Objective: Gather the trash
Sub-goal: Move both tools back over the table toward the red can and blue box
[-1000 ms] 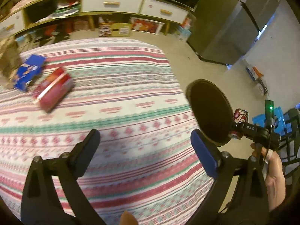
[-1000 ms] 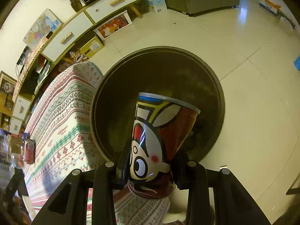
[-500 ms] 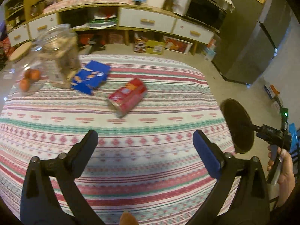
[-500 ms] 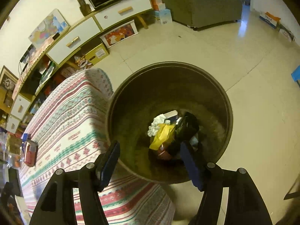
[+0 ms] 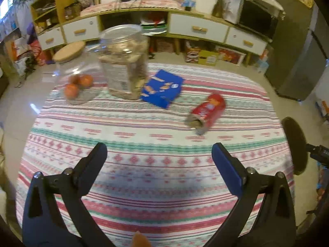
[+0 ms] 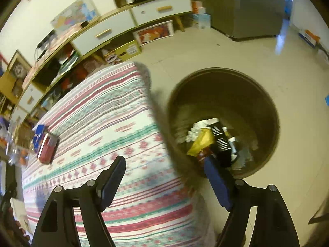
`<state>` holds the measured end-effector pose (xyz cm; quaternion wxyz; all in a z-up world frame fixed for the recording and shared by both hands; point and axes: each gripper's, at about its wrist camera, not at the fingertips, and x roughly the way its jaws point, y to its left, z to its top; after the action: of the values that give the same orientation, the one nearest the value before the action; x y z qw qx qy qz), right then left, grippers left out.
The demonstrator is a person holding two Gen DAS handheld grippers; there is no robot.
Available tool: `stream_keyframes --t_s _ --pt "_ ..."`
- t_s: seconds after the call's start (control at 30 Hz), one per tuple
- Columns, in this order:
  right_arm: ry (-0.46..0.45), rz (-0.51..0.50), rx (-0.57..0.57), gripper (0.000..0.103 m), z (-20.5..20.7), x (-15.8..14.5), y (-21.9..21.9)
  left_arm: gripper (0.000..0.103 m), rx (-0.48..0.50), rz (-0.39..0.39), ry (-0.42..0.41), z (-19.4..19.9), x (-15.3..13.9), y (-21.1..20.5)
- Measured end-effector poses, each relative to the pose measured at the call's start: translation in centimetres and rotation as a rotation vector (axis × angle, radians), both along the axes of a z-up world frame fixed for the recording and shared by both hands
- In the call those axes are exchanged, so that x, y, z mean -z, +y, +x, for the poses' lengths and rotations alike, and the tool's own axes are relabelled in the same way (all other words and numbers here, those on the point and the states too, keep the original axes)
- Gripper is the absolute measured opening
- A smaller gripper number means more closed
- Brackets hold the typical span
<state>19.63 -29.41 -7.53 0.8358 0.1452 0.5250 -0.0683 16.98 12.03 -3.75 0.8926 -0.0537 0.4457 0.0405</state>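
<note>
A red tube-shaped snack can (image 5: 207,112) lies on its side on the striped tablecloth (image 5: 144,164), and a blue snack packet (image 5: 162,88) lies beyond it. My left gripper (image 5: 159,154) hangs open over the cloth, well short of both. Beside the table stands a dark round bin (image 6: 224,121) holding a yellow wrapper (image 6: 200,142), white paper and dark pieces. My right gripper (image 6: 164,170) hovers over the table's edge beside the bin, its jaws opening with nothing between them. The red can (image 6: 46,151) and blue packet (image 6: 38,136) show far left there.
A clear jar of biscuits (image 5: 125,61) and a cork-lidded glass jar holding orange fruit (image 5: 76,76) stand at the table's far side. A low cabinet with white drawers (image 5: 197,28) lines the wall. A grey fridge (image 6: 244,6) stands on the tiled floor.
The right gripper opened and dropped the printed cup into the bin, then swung left over the table's edge. The left gripper swept left, bringing the jars, blue packet and red can into centre view.
</note>
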Motion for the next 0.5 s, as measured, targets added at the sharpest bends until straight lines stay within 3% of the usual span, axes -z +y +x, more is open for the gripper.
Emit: stream_keyframes --t_s 0.13,0.4,0.5 --pt "0.006 0.006 -0.047 0.082 1.0 0.4 3.4 0.101 -0.024 -0.007 0.026 0.1 0.4 2.0" --pt "0.044 0.015 -0.141 0.082 4.5 1.8 11.2 0.101 -0.044 0.072 0.078 0.3 1.5 4.8" --pt "0.052 0.004 -0.205 0.082 5.7 2.3 14.9 0.101 -0.069 0.041 0.088 0.2 1.3 6.2"
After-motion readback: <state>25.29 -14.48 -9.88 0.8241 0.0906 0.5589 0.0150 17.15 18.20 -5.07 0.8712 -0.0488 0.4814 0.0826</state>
